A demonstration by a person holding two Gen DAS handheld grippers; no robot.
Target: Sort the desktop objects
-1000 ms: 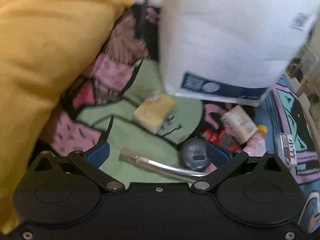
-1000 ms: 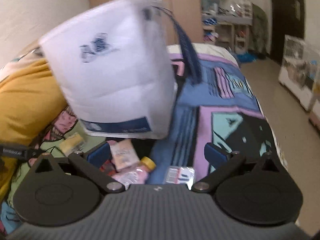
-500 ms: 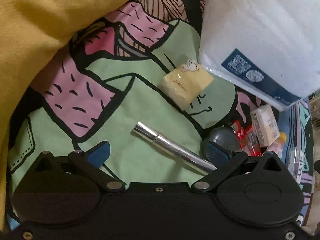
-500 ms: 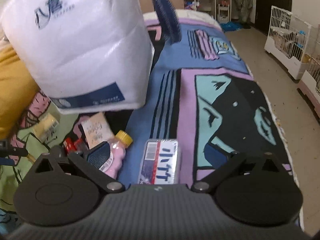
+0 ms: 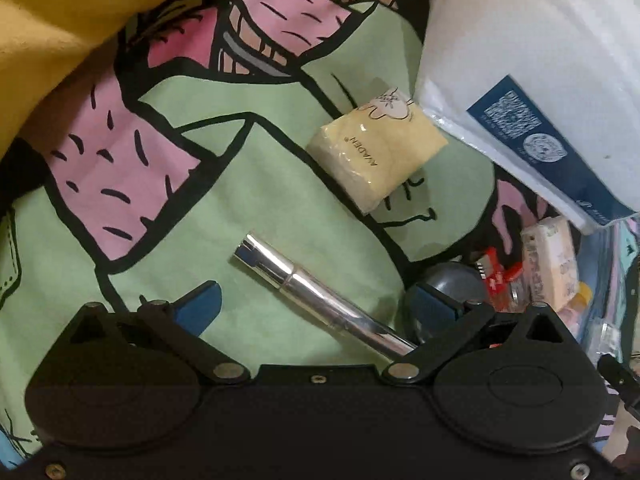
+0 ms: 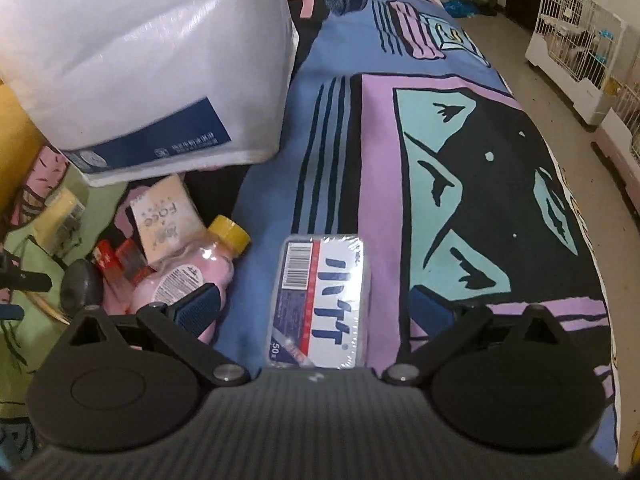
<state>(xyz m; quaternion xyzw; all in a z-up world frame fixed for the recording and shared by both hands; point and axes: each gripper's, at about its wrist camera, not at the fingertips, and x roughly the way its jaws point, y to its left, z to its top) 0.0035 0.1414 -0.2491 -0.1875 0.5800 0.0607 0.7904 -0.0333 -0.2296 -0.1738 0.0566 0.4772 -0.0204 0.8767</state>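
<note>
**Both grippers spread above scattered items on a patterned blanket**

The left gripper, jaws wide and empty, straddles a shiny silver metal tube lying diagonally on the green-and-pink cartoon blanket. A pale yellow wrapped tissue packet lies just beyond. The right gripper, likewise wide and empty, frames a flat clear-plastic box with red, white and blue label. A pink bottle with yellow cap lies beside its left finger. A large white plastic-wrapped paper pack sits behind.
</note>
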